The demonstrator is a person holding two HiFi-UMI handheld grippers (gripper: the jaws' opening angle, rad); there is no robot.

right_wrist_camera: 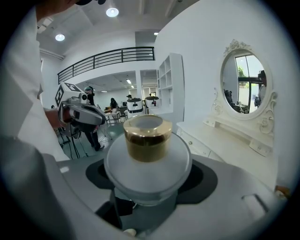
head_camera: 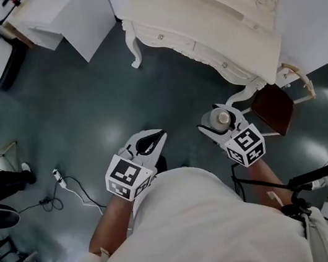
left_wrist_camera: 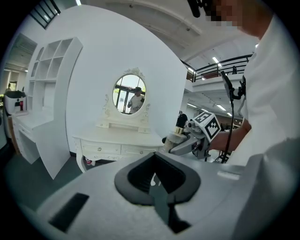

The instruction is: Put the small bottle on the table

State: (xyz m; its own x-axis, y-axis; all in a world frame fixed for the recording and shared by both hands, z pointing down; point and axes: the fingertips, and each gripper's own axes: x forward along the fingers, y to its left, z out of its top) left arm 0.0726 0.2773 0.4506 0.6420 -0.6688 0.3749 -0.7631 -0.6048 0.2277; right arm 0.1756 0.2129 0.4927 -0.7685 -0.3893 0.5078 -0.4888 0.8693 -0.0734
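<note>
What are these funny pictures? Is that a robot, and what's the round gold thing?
There's no robot here. A person holds a grabbing tool in each hand. The head view comes from a camera on their head, looking down at the left gripper and the right gripper. The other two pictures come from cameras riding on each tool. The right gripper pinches a small bottle with a gold cap. The left gripper is shut, with nothing in it. Ahead stands a white dressing table with an oval mirror.

dark teal floor, white dressing table, oval mirror, shelf unit, railed mezzanine, ceiling spotlights
</note>
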